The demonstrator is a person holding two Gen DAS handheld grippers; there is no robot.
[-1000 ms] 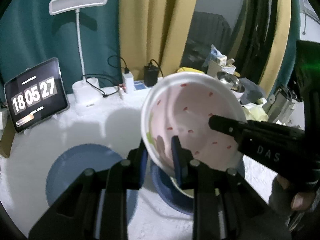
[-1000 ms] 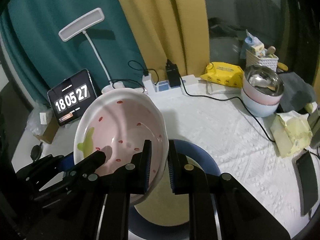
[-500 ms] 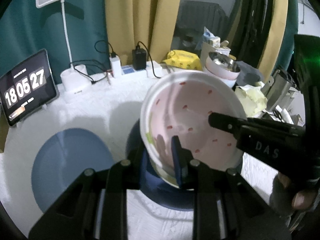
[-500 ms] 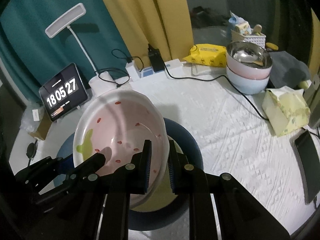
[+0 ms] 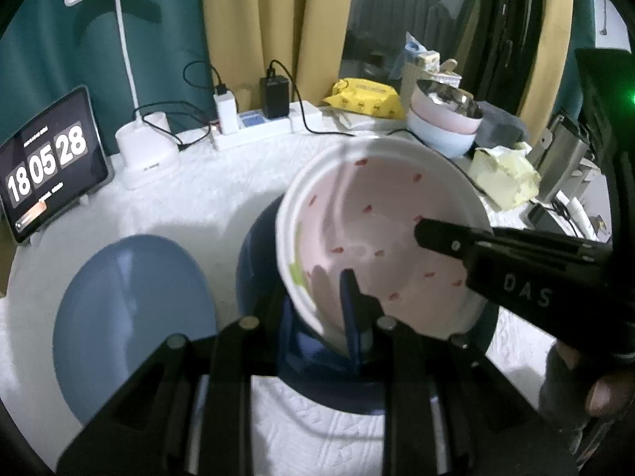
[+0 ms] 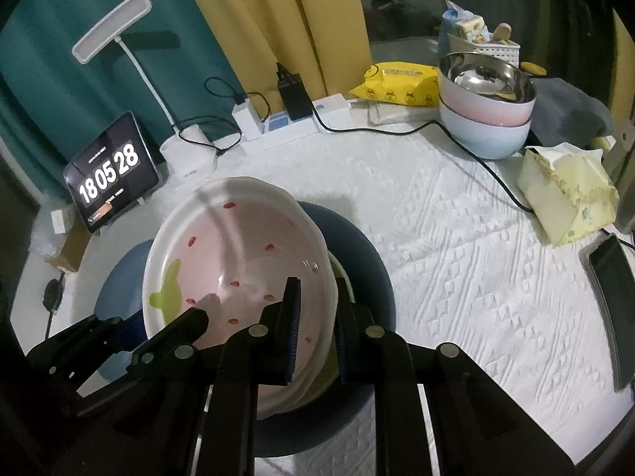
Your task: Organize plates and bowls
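**A:** Where is the pink bowl at this moment?

**B:** It hangs in the air, tilted, above the dark blue plate in the middle of the worktop. Both claws hold it. The left claw is closed on the near rim, one finger inside and one outside. The right claw is closed on the opposite rim in the same manner.

**A:** Is something under the bowl already?

**B:** I think yes. A pale yellow-green dish shows on the dark plate, just below the bowl, but most of it is hidden.

**A:** So how to put it down well?

**B:** In my judgement, first make the bowl level, because now one side is lower. Then bring both hands down together at equal speed, with the bowl centred over the dish. Only when the bottom sits should the claws let go, both at once.

**A:** And the light blue plate?

**B:** It lies beside, on the left, and is not touched. The stacked bowls at the far edge are well apart.
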